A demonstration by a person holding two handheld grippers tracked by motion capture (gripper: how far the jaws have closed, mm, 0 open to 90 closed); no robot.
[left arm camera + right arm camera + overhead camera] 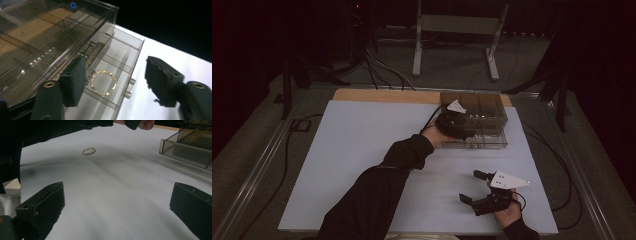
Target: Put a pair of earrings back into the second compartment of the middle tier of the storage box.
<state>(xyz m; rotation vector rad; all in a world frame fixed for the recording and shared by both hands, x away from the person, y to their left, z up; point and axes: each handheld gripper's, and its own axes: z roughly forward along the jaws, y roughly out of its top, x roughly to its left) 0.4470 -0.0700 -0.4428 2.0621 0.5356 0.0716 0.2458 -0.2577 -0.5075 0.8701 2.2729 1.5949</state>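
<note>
Counter (362,150): covered by a white sheet, with a strip of bare wood at the 12 o'clock edge.

Drawer box (484,112): clear smoky plastic, divided into compartments, standing at the counter's 1 o'clock area. Its lower drawer (120,67) is pulled out toward the person.

Gold chain bracelet (103,83): lying as a closed loop flat on the floor of a middle compartment of the pulled-out drawer, touching neither jaw.

Second gold ring-shaped chain (89,151): lying on the white sheet, well apart from the box; the right gripper view is blurred, so its detail cannot be told.

Left tongs (115,82): held at the box's 9 o'clock side, jaws spread wide and holding nothing; one jaw is over the drawer beside the bracelet, the other beyond the drawer front over the sheet.

Right tongs (478,187): at the counter's 5 o'clock area, jaws wide apart and empty, just above the sheet.
</note>
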